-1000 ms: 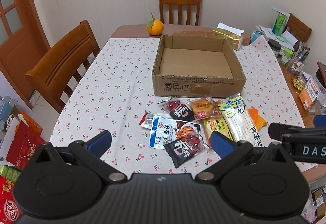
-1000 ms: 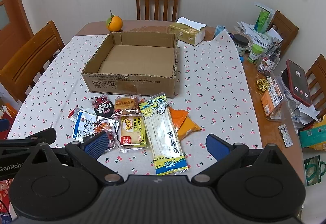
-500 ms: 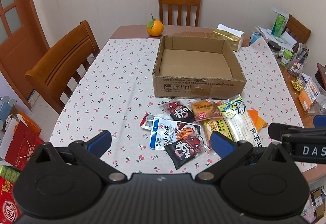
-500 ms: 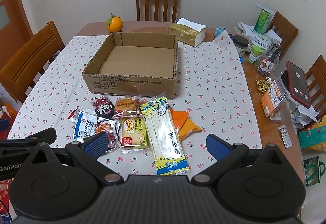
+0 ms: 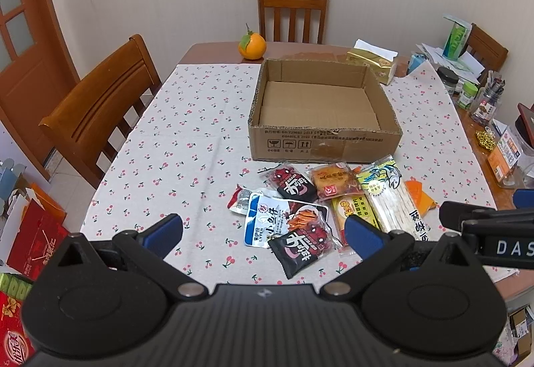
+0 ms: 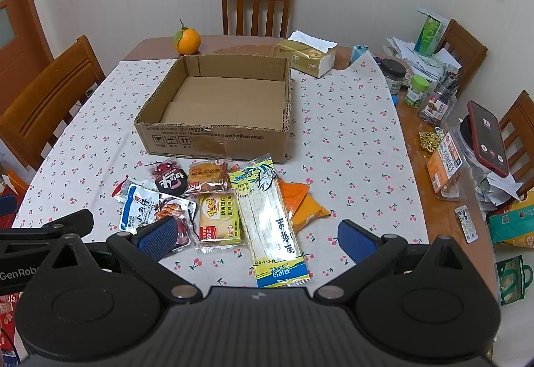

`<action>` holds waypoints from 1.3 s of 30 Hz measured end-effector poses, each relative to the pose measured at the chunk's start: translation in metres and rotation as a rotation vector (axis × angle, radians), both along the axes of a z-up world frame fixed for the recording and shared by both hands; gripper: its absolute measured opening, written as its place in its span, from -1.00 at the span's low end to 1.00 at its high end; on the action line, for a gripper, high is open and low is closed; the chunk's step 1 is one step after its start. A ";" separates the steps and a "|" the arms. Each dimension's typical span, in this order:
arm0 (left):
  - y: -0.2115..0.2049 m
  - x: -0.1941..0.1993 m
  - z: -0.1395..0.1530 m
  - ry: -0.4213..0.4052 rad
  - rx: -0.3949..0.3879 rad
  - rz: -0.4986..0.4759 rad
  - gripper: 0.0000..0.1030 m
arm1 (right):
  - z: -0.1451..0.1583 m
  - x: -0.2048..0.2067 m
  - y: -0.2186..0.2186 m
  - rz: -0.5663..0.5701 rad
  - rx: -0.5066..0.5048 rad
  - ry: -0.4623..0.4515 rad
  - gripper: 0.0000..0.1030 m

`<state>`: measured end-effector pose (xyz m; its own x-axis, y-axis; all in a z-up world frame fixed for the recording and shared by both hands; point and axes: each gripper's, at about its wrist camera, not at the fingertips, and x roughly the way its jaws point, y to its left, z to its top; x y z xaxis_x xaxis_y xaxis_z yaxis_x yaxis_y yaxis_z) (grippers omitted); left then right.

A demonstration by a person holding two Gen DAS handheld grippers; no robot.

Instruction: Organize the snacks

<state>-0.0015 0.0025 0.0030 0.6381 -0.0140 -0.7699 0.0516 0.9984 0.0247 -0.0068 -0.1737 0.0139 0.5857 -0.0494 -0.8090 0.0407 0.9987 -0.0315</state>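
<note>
None of the snack packets sit in the cardboard box yet; we hold both tongs spread wide, empty, above the bench.

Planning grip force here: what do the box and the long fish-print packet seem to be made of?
Box: brown corrugated cardboard, matte; fluting shows along its ragged cut rim. Long fish-print packet: probably thin plastic film, glossy and partly clear, with pale strips showing through and glare on its surface.
</note>
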 end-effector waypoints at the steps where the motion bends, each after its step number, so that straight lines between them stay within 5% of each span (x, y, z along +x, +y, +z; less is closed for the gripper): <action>1: 0.000 0.000 0.000 0.000 0.000 0.000 0.98 | 0.000 0.000 0.000 0.000 0.000 0.000 1.00; 39: -0.002 0.000 0.000 -0.007 0.012 -0.012 0.98 | 0.001 0.001 -0.002 0.033 0.004 -0.017 1.00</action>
